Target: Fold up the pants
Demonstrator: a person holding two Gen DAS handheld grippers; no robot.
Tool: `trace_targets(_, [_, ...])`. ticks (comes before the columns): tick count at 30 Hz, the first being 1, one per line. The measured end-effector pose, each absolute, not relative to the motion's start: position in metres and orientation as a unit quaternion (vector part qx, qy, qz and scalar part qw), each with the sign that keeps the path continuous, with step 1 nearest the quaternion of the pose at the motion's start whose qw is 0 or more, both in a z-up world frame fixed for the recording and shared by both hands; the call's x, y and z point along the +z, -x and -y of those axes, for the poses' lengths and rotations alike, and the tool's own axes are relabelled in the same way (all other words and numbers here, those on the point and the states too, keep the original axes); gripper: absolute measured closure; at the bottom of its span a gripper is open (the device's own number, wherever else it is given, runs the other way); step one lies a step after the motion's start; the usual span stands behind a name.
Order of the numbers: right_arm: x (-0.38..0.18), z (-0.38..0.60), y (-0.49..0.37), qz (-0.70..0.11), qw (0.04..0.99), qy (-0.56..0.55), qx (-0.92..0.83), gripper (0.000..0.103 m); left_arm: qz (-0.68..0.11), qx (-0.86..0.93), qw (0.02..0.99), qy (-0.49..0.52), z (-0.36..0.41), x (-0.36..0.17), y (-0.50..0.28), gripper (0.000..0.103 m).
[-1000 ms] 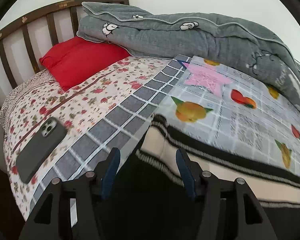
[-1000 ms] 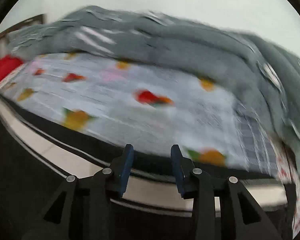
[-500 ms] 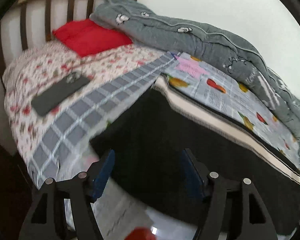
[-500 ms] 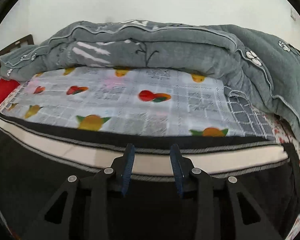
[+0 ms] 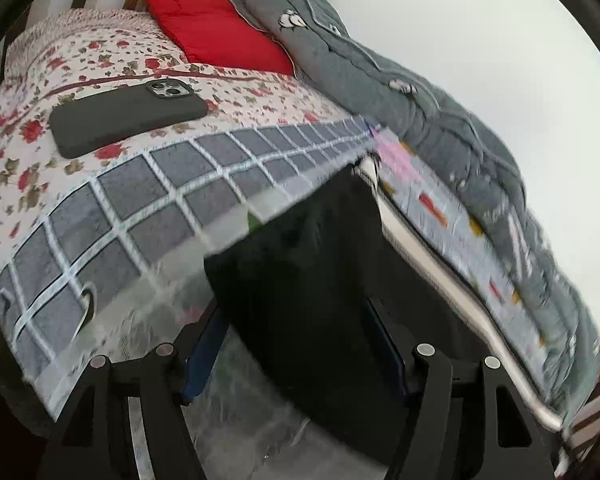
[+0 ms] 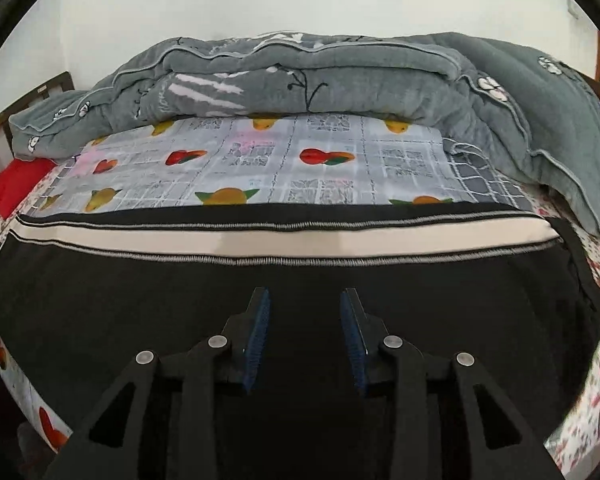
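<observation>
pants laid out flat, no fold started yet

from my right wrist view the pants (image 6: pixel 140 280) lie spread across the near half of the bed (image 6: pixel 592 364), the black cloth running from 9 o'clock to 3 o'clock, with the cream side stripe (image 6: pixel 240 242) lying straight along the far edge. i read that as a smoothed garment ready for its first fold — i see no doubled layer anywhere in this view.

my right gripper (image 6: pixel 302 330) hovers over the middle of the black cloth, jaws parted, nothing between the blue pads (image 6: pixel 256 336).

my left gripper (image 5: pixel 296 350) sits at the end of the pants toward 6 o'clock of its view, jaws also wide apart. the dark cloth (image 5: pixel 300 264) fills the gap between them, but the picture is blurred there and i cannot tell whether it is touched; the pads are clearly not closed on it.

away from the work, a phone (image 5: pixel 128 116) rests on the floral sheet (image 5: pixel 60 68) at 10 o'clock, a red pillow (image 5: pixel 220 36) at 12, and the grey quilt (image 6: pixel 340 76) is heaped along the far side.

so in my judgement everything is left — pick an end, carry it over, then fold again.
</observation>
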State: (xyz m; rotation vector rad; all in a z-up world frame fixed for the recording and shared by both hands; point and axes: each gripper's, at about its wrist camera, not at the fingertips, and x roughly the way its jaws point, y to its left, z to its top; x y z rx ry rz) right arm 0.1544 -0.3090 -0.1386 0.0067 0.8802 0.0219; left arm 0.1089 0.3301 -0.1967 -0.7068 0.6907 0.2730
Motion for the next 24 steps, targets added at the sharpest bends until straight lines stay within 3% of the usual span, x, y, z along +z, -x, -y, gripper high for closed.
trace_targets(2, [-0.14,0.309,-0.146,-0.429,0.903,-0.009,0.009,0.066,-0.325,0.132,0.869,0.349,-0.336,-0.197,-0.11,0.047])
trace_targets(4, [-0.143,0.309,-0.138,-0.434,0.901,-0.014,0.007,0.066,-0.333,0.148,0.865,0.344,-0.339,-0.197,-0.113,0.071])
trace_targets(7, [-0.147,0.309,-0.129,-0.438,0.899,-0.015,0.004,0.066,-0.343,0.14,0.859,0.353,-0.346,-0.195,-0.114,0.08])
trace_targets(10, [-0.148,0.312,-0.122,-0.438,0.899,-0.024,0.009,0.066,-0.346,0.154,0.861,0.339,-0.339,-0.182,-0.115,0.084])
trace_targets(14, [-0.141,0.315,-0.116,-0.426,0.904,-0.02,0.01,0.066,-0.335,0.175,0.892,0.247,-0.299,-0.141,-0.125,0.087])
trace_targets(24, [-0.108,0.343,-0.091,-0.375,0.927,0.019,-0.003,0.066,-0.303,0.059,0.945,0.108,-0.117,-0.066,-0.136,0.09])
